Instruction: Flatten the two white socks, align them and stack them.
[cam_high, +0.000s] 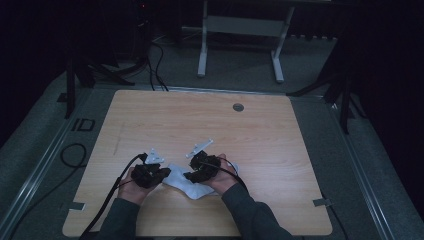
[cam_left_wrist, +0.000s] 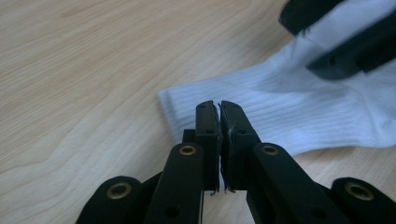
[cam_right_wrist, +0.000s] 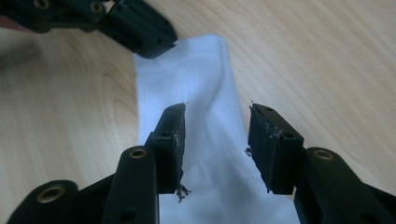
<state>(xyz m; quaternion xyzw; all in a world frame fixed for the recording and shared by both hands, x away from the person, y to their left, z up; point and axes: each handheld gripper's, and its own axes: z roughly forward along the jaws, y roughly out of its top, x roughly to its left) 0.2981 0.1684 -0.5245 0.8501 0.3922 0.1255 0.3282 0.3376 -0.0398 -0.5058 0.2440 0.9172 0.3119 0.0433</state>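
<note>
A white sock (cam_high: 186, 181) lies flat on the wooden table (cam_high: 260, 130), near the front edge, between the person's two hands. The left gripper (cam_left_wrist: 219, 112) sits at the ribbed cuff end of the sock; its jaws are pressed together with only a hairline gap between the pads, and whether a fold of fabric is pinched between them cannot be told — the cuff edge lies just beyond the tips. The right gripper (cam_right_wrist: 217, 122) hovers over the sock's middle with its jaws partly apart; the fabric shows in the gap below them, and the pads do not press on it. In the high view the left gripper (cam_high: 150, 174) and the right gripper (cam_high: 202, 169) flank the sock at close range — both hands low over the table.
</note>
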